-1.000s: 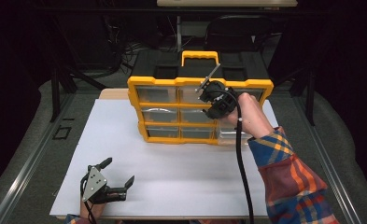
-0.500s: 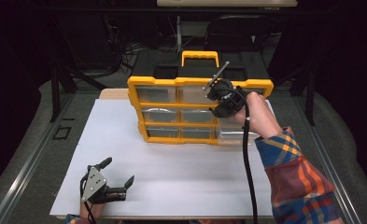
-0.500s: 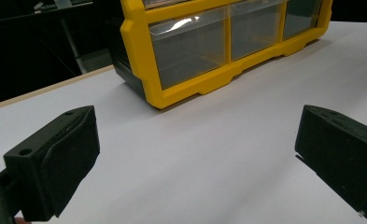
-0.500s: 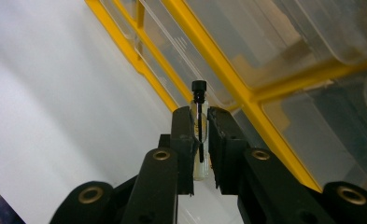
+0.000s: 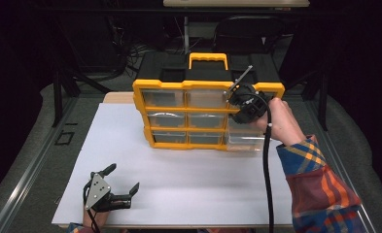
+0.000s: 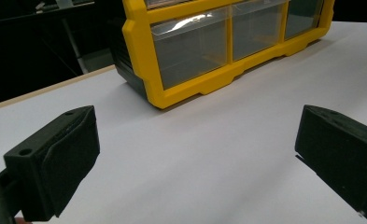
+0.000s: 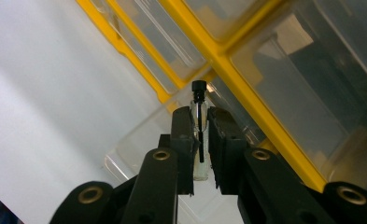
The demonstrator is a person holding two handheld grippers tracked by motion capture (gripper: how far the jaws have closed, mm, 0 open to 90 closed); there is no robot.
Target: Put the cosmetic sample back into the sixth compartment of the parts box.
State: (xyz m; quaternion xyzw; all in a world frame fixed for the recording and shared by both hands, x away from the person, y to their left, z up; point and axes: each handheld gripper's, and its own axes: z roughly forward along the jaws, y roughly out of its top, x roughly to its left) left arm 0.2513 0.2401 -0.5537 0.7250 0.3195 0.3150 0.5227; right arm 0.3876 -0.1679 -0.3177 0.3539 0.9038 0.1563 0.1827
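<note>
A yellow organizer (image 5: 208, 110) with clear drawers and a yellow handle stands at the back of the white table. Its bottom right drawer (image 5: 244, 139) is pulled out. My right gripper (image 7: 200, 122) is shut on a small clear glass vial (image 7: 200, 116) with a black cap, held in front of the organizer's right side, above the open drawer (image 7: 144, 144). In the high view the right gripper (image 5: 247, 102) sits by the organizer's upper right drawers. My left gripper (image 5: 112, 191) rests open near the table's front left edge, with nothing between its jaws (image 6: 195, 154). The organizer's lower left corner (image 6: 172, 88) lies ahead of it.
The white tabletop (image 5: 188, 179) stretches between the organizer and the front edge. The right gripper's black cable (image 5: 266, 170) hangs down along the plaid sleeve (image 5: 320, 189). Dark stands, cables and a chair are behind the table.
The right gripper with the vial has moved a little to the right and up along the organizer's front. The left gripper has stayed still.
</note>
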